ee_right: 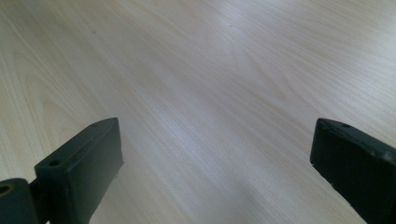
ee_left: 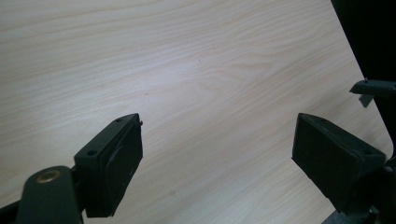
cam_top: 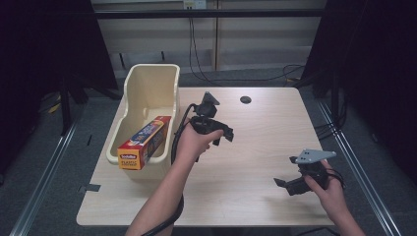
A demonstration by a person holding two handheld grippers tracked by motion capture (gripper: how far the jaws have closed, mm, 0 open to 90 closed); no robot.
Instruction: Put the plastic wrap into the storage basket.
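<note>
High view first: my pale wooden table [cam_top: 255, 147] spreads wide, with a small dark round hole [cam_top: 245, 100] near its far edge. At its left side sits a cream plastic bin [cam_top: 147, 93], long and open-topped. A box of plastic wrap [cam_top: 145, 142] in orange, yellow and blue lies tilted in the bin's near end, its near end resting up on the rim and poking slightly past it.

My left gripper [cam_top: 223, 135] is held above the middle of the table, just right of the bin and apart from it, with my left hand [cam_top: 194, 142] wrapped round its handle and its cable trailing back along my forearm. My right gripper [cam_top: 287, 186] is low near the table's right front, well apart from the left one, its grey three-cornered plate on top, my right hand [cam_top: 329, 191] behind it.

Left gripper view: my left gripper [ee_left: 217, 158] has its jaws spread wide with bare wood between them. Right gripper view: my right gripper [ee_right: 215, 163] is likewise wide apart, gripping nothing.
</note>
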